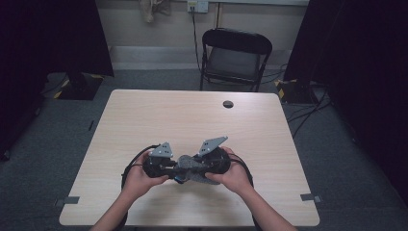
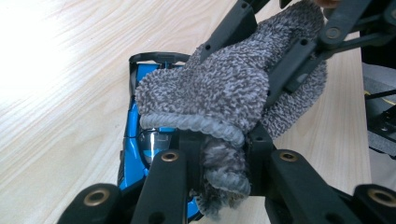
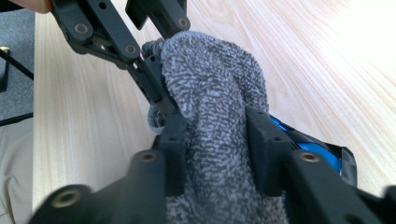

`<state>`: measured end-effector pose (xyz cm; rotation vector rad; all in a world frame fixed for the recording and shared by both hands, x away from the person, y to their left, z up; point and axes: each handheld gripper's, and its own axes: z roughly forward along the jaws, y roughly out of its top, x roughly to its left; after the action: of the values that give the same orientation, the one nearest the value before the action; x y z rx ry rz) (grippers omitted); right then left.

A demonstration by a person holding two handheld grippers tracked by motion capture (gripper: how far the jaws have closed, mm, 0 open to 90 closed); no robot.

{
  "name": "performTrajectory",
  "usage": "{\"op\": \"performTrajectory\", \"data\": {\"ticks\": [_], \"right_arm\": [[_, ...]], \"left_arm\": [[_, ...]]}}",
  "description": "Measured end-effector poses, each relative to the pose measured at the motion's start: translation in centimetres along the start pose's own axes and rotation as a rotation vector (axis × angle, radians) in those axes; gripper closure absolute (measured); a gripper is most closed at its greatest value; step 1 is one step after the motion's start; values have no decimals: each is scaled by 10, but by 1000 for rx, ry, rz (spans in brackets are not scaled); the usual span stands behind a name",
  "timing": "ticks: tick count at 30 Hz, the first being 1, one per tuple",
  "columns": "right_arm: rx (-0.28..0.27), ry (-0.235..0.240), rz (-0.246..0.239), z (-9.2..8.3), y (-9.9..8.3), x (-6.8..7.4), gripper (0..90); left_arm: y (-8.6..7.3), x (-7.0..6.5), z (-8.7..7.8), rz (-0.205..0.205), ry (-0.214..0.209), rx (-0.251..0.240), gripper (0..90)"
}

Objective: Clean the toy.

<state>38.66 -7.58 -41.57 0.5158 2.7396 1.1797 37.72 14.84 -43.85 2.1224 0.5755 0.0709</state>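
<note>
Gripped between the jaws of the left gripper [image 2: 219,163] is the ribbed cuff of a grey fuzzy sock [image 2: 224,98]; the cuff is being pinched into a bunched fold that is hanging just below the pads, and the jaws are being held closed on it; in the high view the left gripper [image 1: 166,166] is being held by the left hand [image 1: 137,178] near the front edge of the wooden table [image 1: 192,115], with its grey three-cornered plate turned upward; directly under the sock, just beyond the left gripper's jaws, a blue object in a black frame [image 2: 135,130] is lying on the table, partly covered by the fabric; what it is cannot be told; further right, the body of the sock [image 1: 190,166] is being stretched between the two grippers, which are being pointed toward each other; the right gripper [image 3: 212,140] is being kept around the sock's other end, with both pads pressing into the fabric, so that end is being held too; in the high view the right gripper [image 1: 211,161] is being carried by the right hand [image 1: 235,175]; well beyond both grippers, past the table's far edge, a black folding chair [image 1: 235,55] is standing on the grey floor.
</note>
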Motion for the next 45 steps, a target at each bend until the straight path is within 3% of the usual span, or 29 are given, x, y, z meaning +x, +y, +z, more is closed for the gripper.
{"op": "performTrajectory", "data": {"ticks": [3, 6, 11, 12, 18, 26, 34, 39, 42, 45], "right_arm": [[-6, -18, 4, -2, 0, 0, 439], [-28, -18, 35, -7, 0, -4, 346], [-71, -57, 76, -20, -2, -14, 275], [-76, -71, 85, -22, -3, -17, 259], [-73, -121, 124, -25, -10, -26, 251], [-14, -140, 121, 1, -19, -26, 254], [11, -147, 122, 23, -23, -27, 253], [18, -148, 126, 29, -25, -28, 248], [22, -143, 129, 31, -27, -29, 246], [21, -142, 132, 32, -28, -31, 245]], "left_arm": [[-2, 4, -6, -8, 18, 6, 750], [-6, 10, -17, -30, 29, -8, 750], [-15, 18, -35, -51, 48, -2, 749], [-21, 21, -44, -65, 57, -6, 749], [-47, 32, -76, -110, 110, 4, 748], [-87, 42, -109, -180, 189, 18, 746], [-111, 44, -119, -195, 222, 39, 726], [-118, 44, -116, -200, 216, 46, 645], [-120, 42, -115, -214, 211, 52, 460], [-120, 38, -117, -184, 223, 79, 332]]}}
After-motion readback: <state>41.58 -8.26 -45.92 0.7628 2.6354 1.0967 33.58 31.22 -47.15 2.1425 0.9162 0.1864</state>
